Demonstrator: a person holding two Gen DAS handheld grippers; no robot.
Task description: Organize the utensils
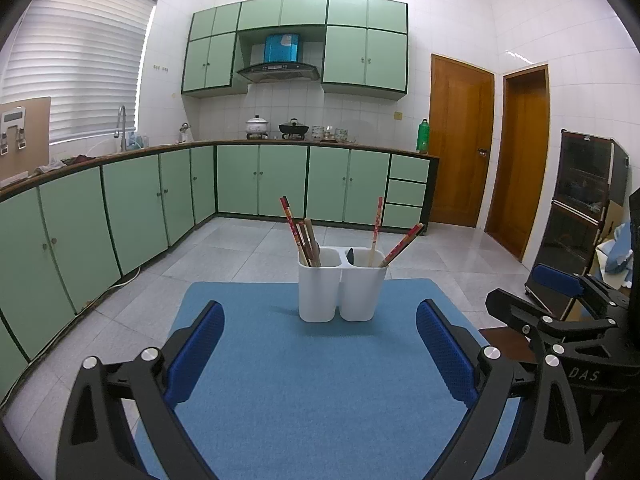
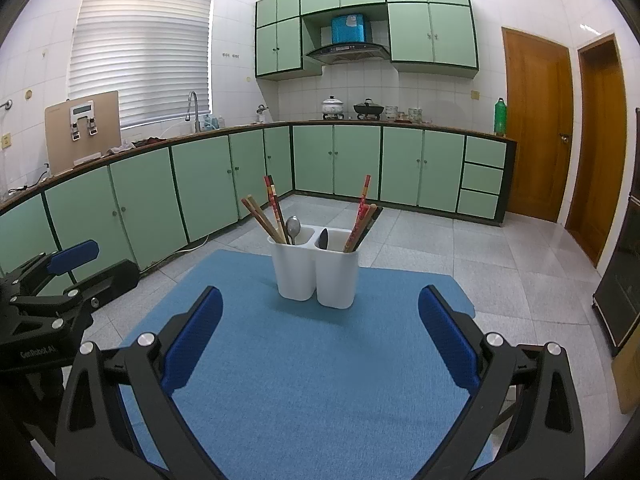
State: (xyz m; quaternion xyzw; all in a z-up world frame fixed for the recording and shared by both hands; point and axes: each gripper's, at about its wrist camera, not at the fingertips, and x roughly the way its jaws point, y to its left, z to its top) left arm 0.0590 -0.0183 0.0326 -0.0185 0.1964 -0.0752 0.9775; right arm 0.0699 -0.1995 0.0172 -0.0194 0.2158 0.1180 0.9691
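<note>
A white two-compartment utensil holder (image 1: 342, 286) (image 2: 316, 268) stands upright at the far end of a blue mat (image 1: 312, 380) (image 2: 312, 368). Its left compartment holds red and wooden chopsticks (image 2: 266, 216) and a metal spoon (image 2: 293, 227). The right compartment holds red chopsticks (image 2: 360, 216) and a dark spoon (image 2: 323, 238). My left gripper (image 1: 320, 312) is open and empty, well short of the holder. My right gripper (image 2: 320, 300) is also open and empty, at about the same distance. Each gripper shows at the edge of the other's view.
The mat covers a small table with tiled floor (image 1: 248, 248) around it. Green kitchen cabinets (image 2: 200, 184) run along the left and back walls. A dark glass-door cabinet (image 1: 584, 216) stands to the right, near two wooden doors (image 2: 536, 120).
</note>
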